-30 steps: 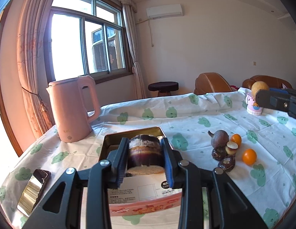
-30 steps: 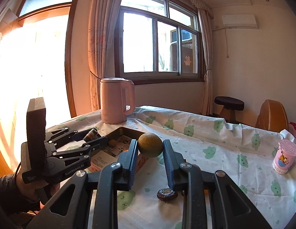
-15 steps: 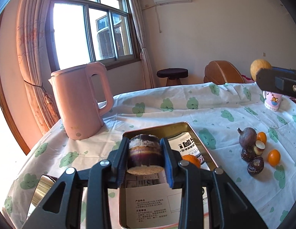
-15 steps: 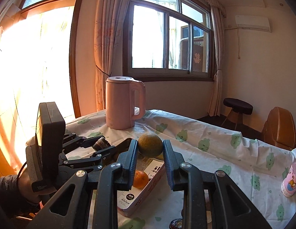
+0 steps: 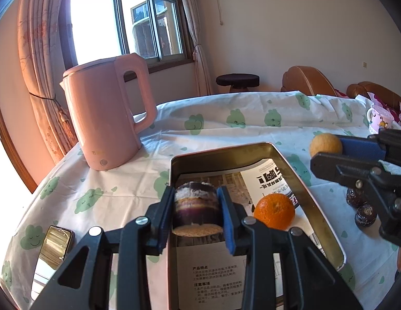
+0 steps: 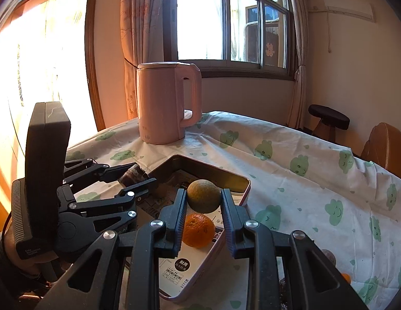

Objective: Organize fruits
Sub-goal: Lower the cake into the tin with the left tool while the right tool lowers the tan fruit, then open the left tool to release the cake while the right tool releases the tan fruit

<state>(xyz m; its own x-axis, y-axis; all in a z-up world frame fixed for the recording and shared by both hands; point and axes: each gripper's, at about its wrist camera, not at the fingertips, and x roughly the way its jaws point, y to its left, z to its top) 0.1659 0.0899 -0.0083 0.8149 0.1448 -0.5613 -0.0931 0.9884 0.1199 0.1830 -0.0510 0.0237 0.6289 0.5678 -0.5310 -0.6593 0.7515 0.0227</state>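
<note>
Left gripper [image 5: 197, 210] black, angular linkage arms, silver screws, blue ribbed pads [image 5: 227, 222], right gripper [image 6: 203, 208] identical, dark sleeve [image 6: 1, 261]

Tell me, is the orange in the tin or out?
In. The orange sits on the paper lining inside the tin, between its walls.

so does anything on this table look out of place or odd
Mostly the pink kettle, a small shiny tin and a cartoon cup sitting among fruit. The tin tray holds printed leaflets under the orange. Nothing looks spilled or damaged.
</note>
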